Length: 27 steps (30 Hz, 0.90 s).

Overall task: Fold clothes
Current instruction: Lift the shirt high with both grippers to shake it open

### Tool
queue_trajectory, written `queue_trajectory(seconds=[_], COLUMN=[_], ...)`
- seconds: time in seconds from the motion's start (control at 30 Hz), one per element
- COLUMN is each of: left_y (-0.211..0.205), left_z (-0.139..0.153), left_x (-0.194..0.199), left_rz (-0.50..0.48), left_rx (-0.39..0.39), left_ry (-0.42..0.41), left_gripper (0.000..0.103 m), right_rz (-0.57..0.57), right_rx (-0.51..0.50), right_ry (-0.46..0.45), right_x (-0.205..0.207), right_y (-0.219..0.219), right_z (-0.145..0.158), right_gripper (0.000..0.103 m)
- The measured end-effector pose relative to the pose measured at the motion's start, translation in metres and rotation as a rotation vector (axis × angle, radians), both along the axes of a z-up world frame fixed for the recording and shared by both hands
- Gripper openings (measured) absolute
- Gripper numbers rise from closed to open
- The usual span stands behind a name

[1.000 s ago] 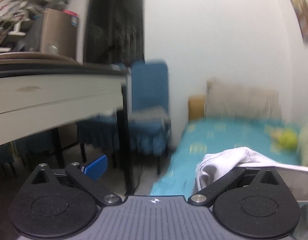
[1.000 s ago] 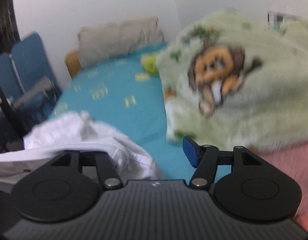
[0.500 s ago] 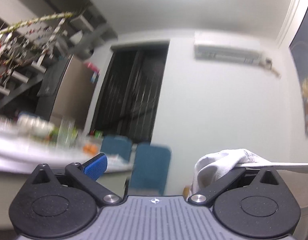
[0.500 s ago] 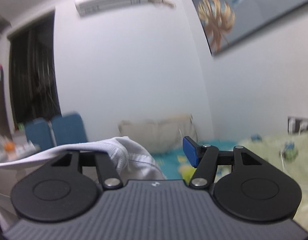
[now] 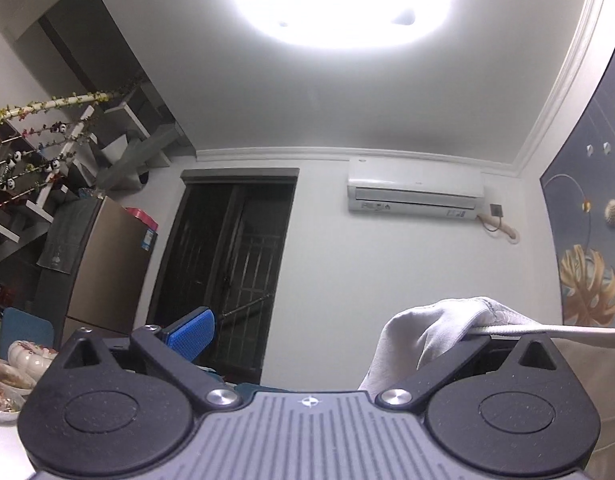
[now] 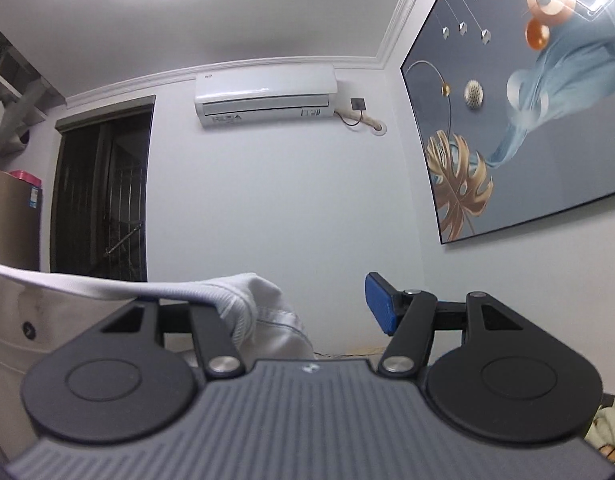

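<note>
Garment [image 5: 431, 328] hiding one finger, edges cropped

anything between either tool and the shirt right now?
Nothing visible. The white shirt is draped over the left tool's right finger, and in the right wrist view it hangs over the right tool's left finger. Both tools stand open, the cloth hooked on one finger each, not pinched.

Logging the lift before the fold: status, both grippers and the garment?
Left gripper open, white garment draped over its right finger. Right gripper open, cloth over its left finger. Garment stretched between them. Nothing in the way.
</note>
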<state>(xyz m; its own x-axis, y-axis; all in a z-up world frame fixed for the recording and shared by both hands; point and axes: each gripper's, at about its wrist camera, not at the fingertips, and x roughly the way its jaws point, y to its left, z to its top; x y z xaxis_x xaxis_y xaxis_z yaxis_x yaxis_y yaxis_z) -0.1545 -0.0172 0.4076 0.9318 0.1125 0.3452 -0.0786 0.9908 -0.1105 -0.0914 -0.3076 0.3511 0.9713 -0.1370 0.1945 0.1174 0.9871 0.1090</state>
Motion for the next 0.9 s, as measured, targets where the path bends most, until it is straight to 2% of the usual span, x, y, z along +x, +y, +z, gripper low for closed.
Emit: queue_trajectory(seconds=[0.17, 0.33, 0.43, 0.57, 0.7, 0.9], left_y=[-0.005, 0.003, 0.001, -0.001, -0.008, -0.025], left_z=[-0.013, -0.067, -0.105, -0.167, -0.243, -0.386], left_x=[0.032, 0.122, 0.190, 0.294, 0.400, 0.555], left_rz=[-0.021, -0.021, -0.012, -0.011, -0.028, -0.058], left_rx=[0.031, 0.046, 0.064, 0.071, 0.039, 0.015], left_ry=[0.079, 0.195, 0.273, 0.377, 0.513, 0.708], left_gripper=[0.103, 0.103, 0.103, 0.103, 0.103, 0.103], right_rz=[0.010, 0.019, 0.026, 0.029, 0.028, -0.003], right_rx=[0.006, 0.008, 0.008, 0.020, 0.065, 0.088], right_ry=[0.083, 0.189, 0.263, 0.362, 0.462, 0.624], right_x=[0.022, 0.077, 0.136, 0.229, 0.330, 0.476], right_y=[-0.006, -0.009, -0.010, -0.016, -0.027, -0.037], right_z=[-0.014, -0.054, -0.092, -0.147, -0.210, -0.328], right_gripper=[0.061, 0.061, 0.061, 0.061, 0.061, 0.061])
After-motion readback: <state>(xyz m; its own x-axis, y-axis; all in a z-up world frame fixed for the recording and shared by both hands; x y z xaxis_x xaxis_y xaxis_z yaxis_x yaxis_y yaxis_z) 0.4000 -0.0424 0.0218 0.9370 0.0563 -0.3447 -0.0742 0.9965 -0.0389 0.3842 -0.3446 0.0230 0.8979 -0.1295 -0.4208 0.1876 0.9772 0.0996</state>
